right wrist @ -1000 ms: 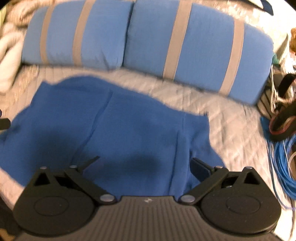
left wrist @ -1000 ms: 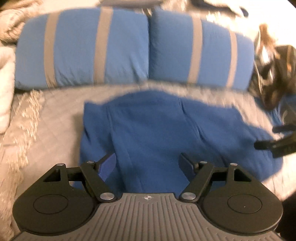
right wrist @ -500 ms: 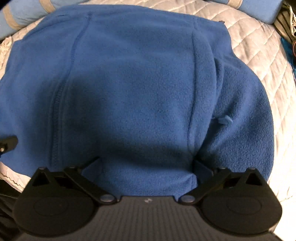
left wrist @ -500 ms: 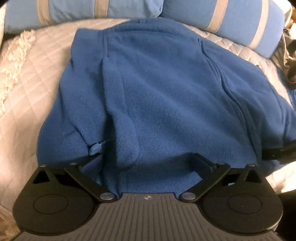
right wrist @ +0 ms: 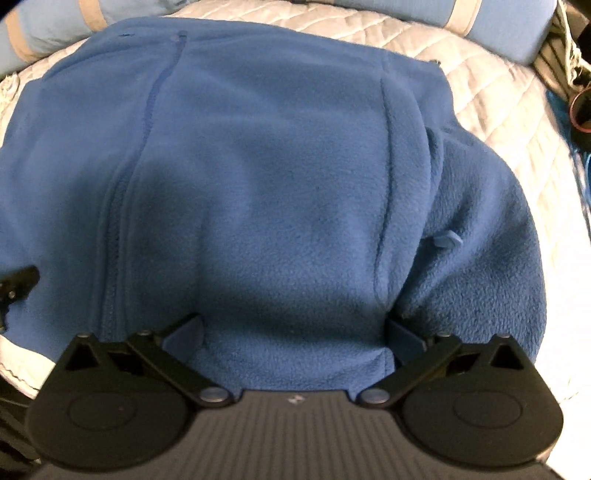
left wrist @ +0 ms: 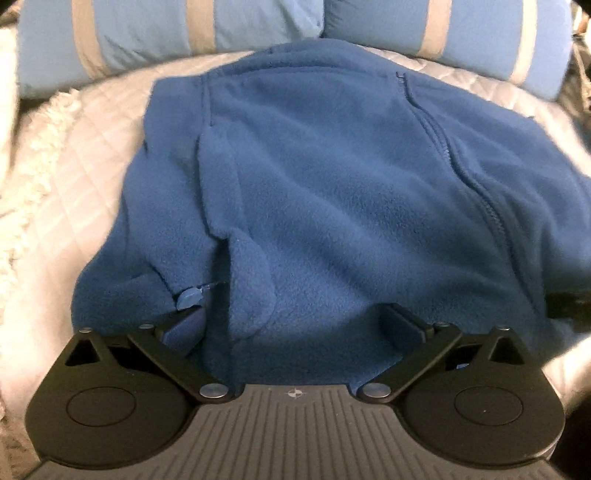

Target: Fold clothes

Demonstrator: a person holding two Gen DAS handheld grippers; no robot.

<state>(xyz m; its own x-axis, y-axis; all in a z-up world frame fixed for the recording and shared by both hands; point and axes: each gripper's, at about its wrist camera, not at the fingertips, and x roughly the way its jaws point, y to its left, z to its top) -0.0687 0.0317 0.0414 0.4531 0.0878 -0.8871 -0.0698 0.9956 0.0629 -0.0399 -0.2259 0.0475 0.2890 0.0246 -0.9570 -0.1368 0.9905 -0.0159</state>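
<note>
A blue fleece jacket (left wrist: 332,184) lies spread on the quilted bed, zipper (left wrist: 480,192) up, its near hem right under both grippers. My left gripper (left wrist: 295,317) is open wide over the hem on the left side, next to a pocket zip pull (left wrist: 188,297); fleece bulges between the fingers but the pads are not pressing it. My right gripper (right wrist: 293,326) is also open wide over the same jacket (right wrist: 258,166), astride the hem by the right pocket pull (right wrist: 447,240). Each gripper's tip shows at the edge of the other's view.
Two blue pillows with tan stripes (left wrist: 147,37) (left wrist: 480,33) lie behind the jacket. The pale quilted cover (left wrist: 92,166) stretches left to a fringed cream blanket (left wrist: 22,184). Cables and dark items (right wrist: 580,110) sit off the bed's right edge.
Both grippers have come down and tipped toward the jacket, which now fills each view. The left jaws have spread wider. The jacket has not moved.
</note>
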